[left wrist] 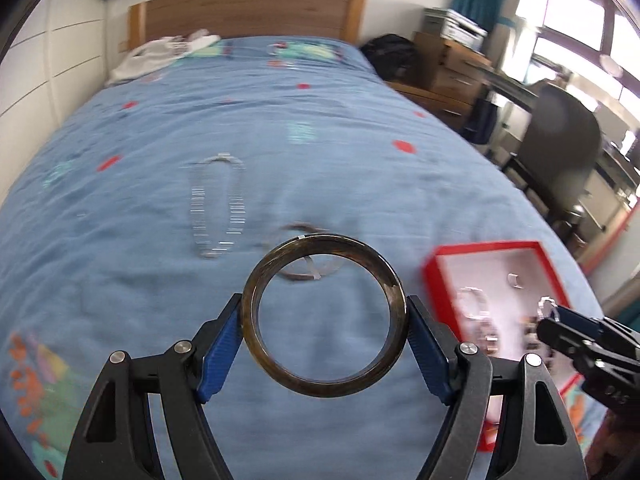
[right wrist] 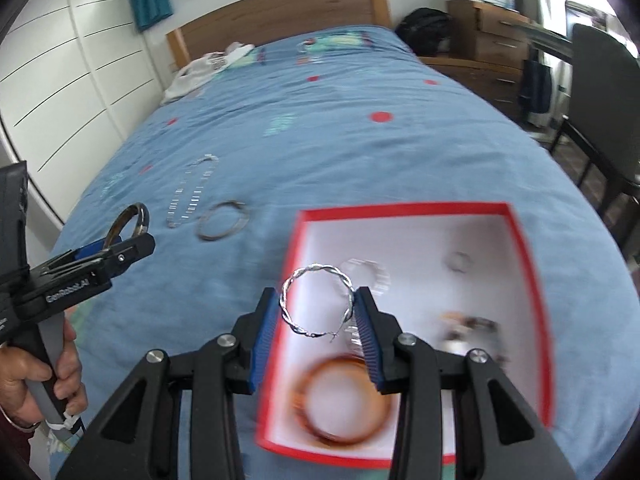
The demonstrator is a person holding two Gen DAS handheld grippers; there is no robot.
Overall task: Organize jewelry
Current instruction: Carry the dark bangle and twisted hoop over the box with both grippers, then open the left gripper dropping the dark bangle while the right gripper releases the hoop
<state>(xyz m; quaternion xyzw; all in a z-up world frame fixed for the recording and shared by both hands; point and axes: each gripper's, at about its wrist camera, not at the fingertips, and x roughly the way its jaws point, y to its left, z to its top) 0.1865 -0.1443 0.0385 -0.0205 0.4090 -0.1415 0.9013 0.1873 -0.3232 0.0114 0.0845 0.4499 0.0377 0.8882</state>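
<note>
Left gripper clamped across dark bangle, lifted off bed. Right gripper clamped on twisted silver hoop, poised over red box for deposit.

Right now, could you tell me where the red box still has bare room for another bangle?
In the red box, the far-left corner behind the twisted silver hoop looks bare. The near end is crowded by the orange bangle, the right side by blurred small pieces.

Bright daylight, motion blur, fisheye warp.
</note>
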